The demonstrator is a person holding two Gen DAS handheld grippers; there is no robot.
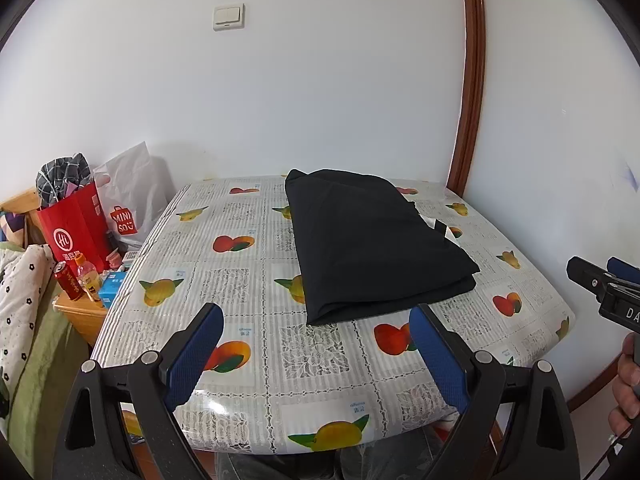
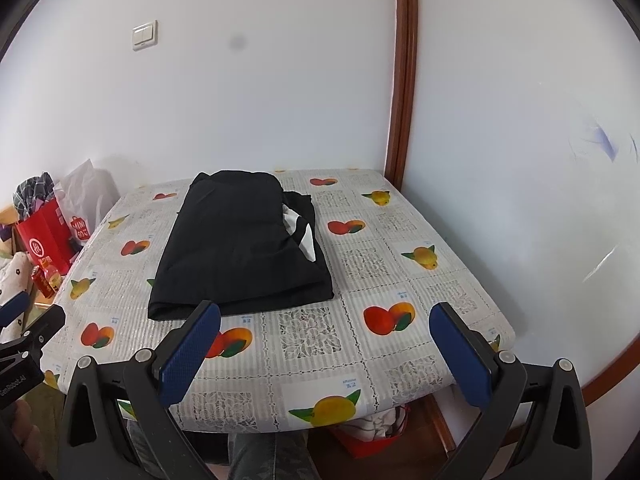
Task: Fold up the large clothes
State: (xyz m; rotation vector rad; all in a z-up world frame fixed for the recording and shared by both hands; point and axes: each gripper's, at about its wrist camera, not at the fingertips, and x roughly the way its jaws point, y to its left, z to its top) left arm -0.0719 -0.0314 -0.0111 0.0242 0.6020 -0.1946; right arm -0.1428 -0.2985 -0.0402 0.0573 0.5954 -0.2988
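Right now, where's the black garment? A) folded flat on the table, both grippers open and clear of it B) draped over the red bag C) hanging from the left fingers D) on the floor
A: the black garment lies folded on the table; the left gripper and the right gripper are open and hold nothing.

Black folded garment (image 1: pixel 372 240): one, lying on the surface (image 1: pixel 248 364).
Grippers: two; left gripper (image 1: pixel 316 344) and right gripper (image 2: pixel 325 344), each with two blue-padded jaws set wide apart.
Red paper bag (image 1: pixel 76 228): one.
White plastic bag (image 1: pixel 134 196): one, red logo on it.
Red can (image 1: pixel 69 280): one.
Small bottle, orange cap (image 1: pixel 88 276): one.
Blue box (image 1: pixel 111 288): one.
Wall switch plate (image 1: pixel 229 17): one, two rockers.
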